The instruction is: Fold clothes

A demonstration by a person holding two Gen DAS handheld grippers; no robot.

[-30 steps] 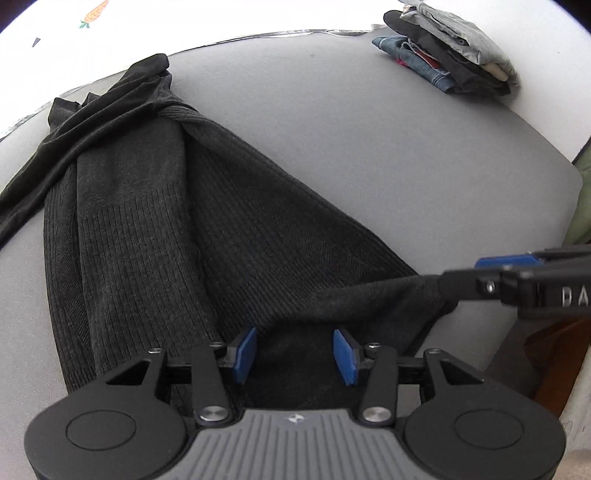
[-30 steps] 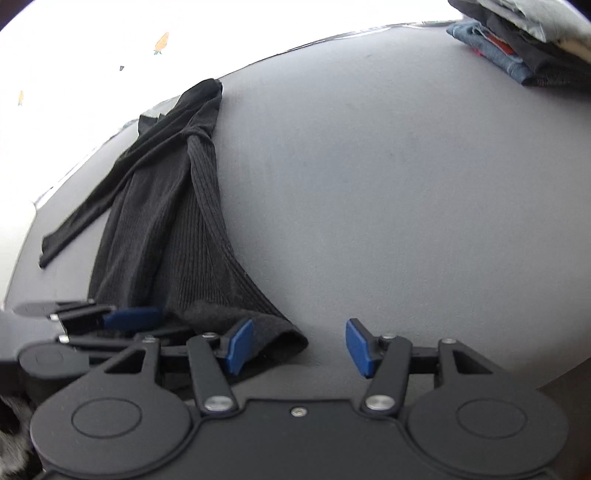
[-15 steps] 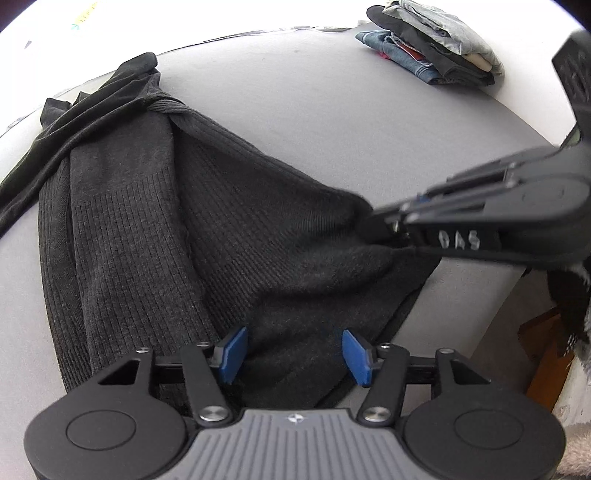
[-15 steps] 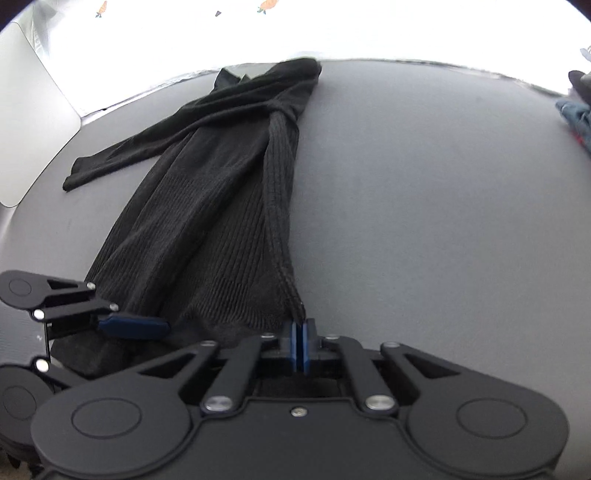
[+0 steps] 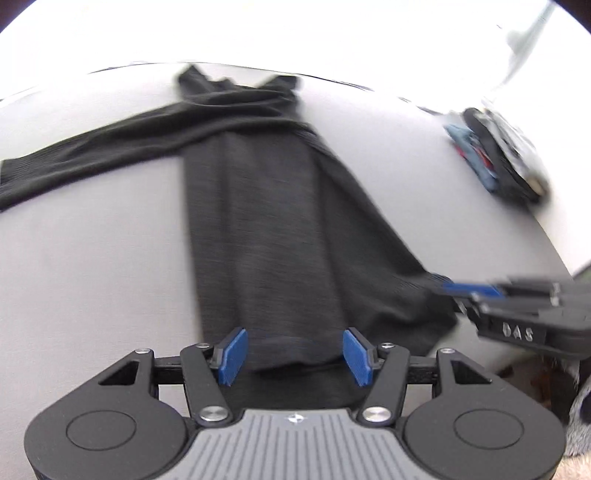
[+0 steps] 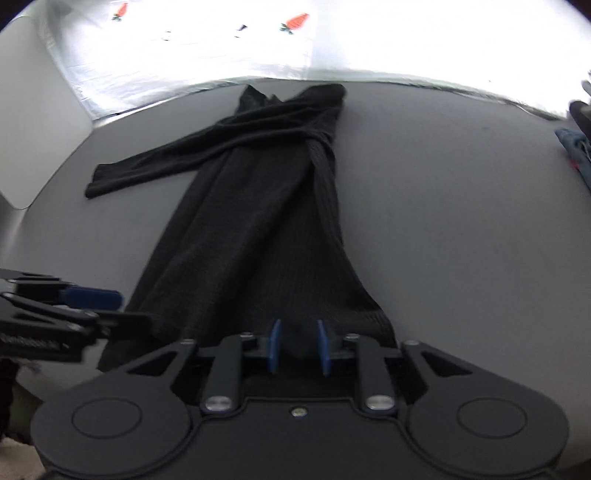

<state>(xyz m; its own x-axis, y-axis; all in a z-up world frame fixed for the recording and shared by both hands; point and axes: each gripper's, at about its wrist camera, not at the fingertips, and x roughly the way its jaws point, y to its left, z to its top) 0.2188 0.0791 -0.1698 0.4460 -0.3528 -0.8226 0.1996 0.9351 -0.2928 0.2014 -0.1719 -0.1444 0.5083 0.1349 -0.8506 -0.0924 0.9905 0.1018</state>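
A long dark grey knit garment (image 5: 258, 229) lies lengthwise on the grey table (image 5: 92, 258), one sleeve stretched out to the left; it also shows in the right wrist view (image 6: 258, 229). My left gripper (image 5: 293, 356) is open, its blue pads either side of the garment's near hem. My right gripper (image 6: 297, 345) has its pads a small gap apart with the hem's right part bunched between them. The right gripper also shows in the left wrist view (image 5: 476, 291), at the hem's right corner. The left gripper shows in the right wrist view (image 6: 88, 299), at the hem's left side.
A stack of folded clothes (image 5: 495, 155) sits at the table's far right edge, partly seen in the right wrist view (image 6: 576, 144). The near table edge is just under both grippers. A white wall with carrot prints (image 6: 295, 22) is behind the table.
Both views have swung so the garment now runs straight ahead. The right gripper's pads, fully shut half a second ago, now stand slightly apart on the hem. The left gripper stays open.
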